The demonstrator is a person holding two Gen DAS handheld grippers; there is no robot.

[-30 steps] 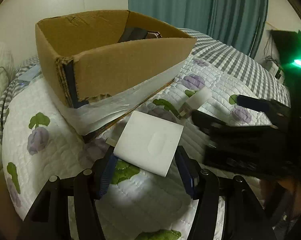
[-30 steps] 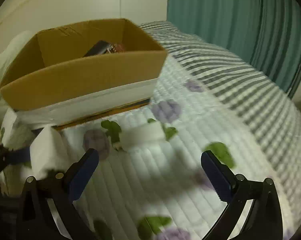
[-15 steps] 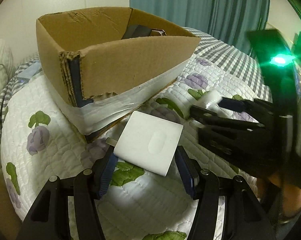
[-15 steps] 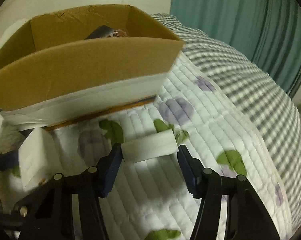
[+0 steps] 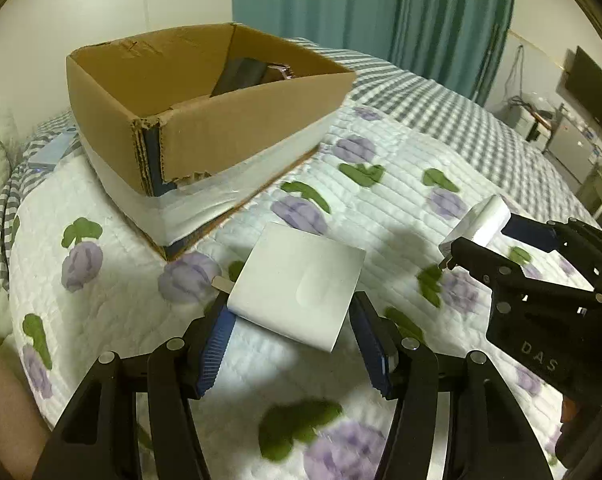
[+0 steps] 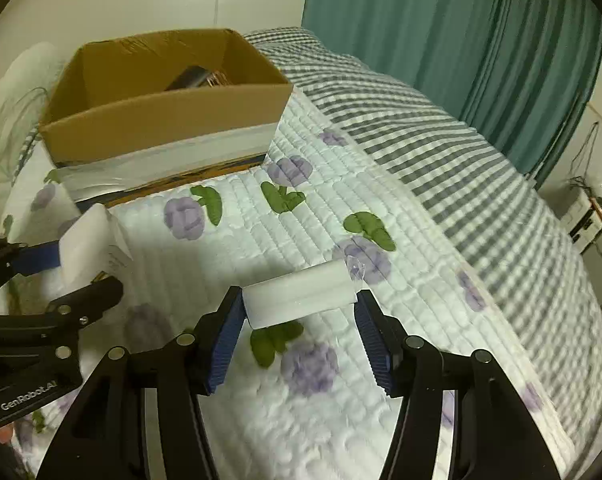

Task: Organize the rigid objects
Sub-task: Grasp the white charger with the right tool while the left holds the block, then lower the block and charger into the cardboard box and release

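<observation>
Brown box (image 5: 205, 92) with white band; white quilt (image 5: 381, 208) bears purple flowers, green leaves; teal curtain (image 6: 461, 40); grey-checked blanket (image 6: 441, 140).

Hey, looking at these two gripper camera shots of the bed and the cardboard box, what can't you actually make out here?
- Dark object in the brown cardboard box: both views, the box's near wall hides most of it; identity unclear.
- Box floor: hidden by that wall.
- Flat white square charger in the left gripper: underside hidden.
- White plug adapter in the right gripper: prongs blurred in the left view.
- Right-edge room furniture: too small, distorted.
</observation>
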